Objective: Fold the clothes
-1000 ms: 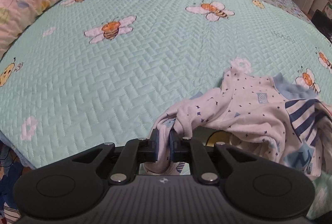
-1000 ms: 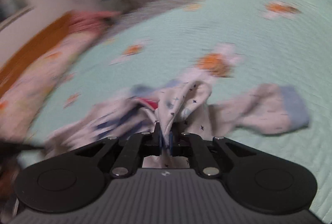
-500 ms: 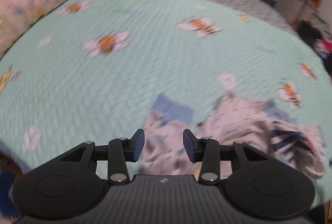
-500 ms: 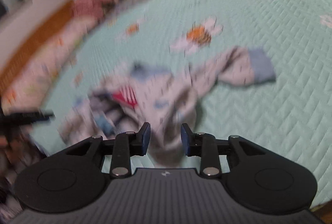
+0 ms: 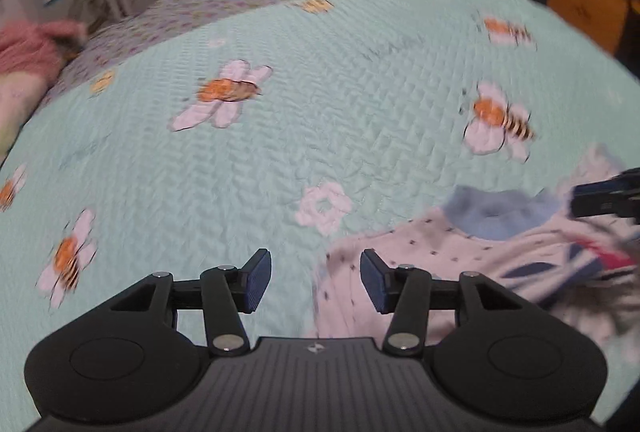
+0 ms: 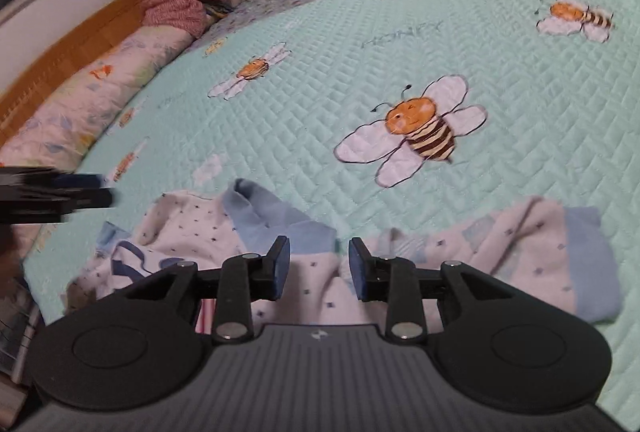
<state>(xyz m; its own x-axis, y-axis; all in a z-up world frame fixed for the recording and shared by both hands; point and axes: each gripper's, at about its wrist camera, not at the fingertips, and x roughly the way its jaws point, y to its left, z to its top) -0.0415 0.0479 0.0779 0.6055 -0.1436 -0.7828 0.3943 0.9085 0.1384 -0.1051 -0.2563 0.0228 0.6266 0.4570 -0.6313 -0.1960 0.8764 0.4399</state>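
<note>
A crumpled white star-print garment (image 6: 192, 228) with pale-blue cuffs lies at the bed's (image 6: 500, 71) near edge, low in both views. Left gripper (image 5: 316, 282) and right gripper (image 6: 314, 268) have just opened their jaws, now spread, pinching nothing.

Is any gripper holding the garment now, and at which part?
Nothing is held. The left gripper and right gripper have just been opening; the garment lies loose.

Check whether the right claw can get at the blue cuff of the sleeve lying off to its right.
Probably yes. The right claw is open and empty, and the blue cuff lies flat on the bee quilt with nothing covering it.
</note>
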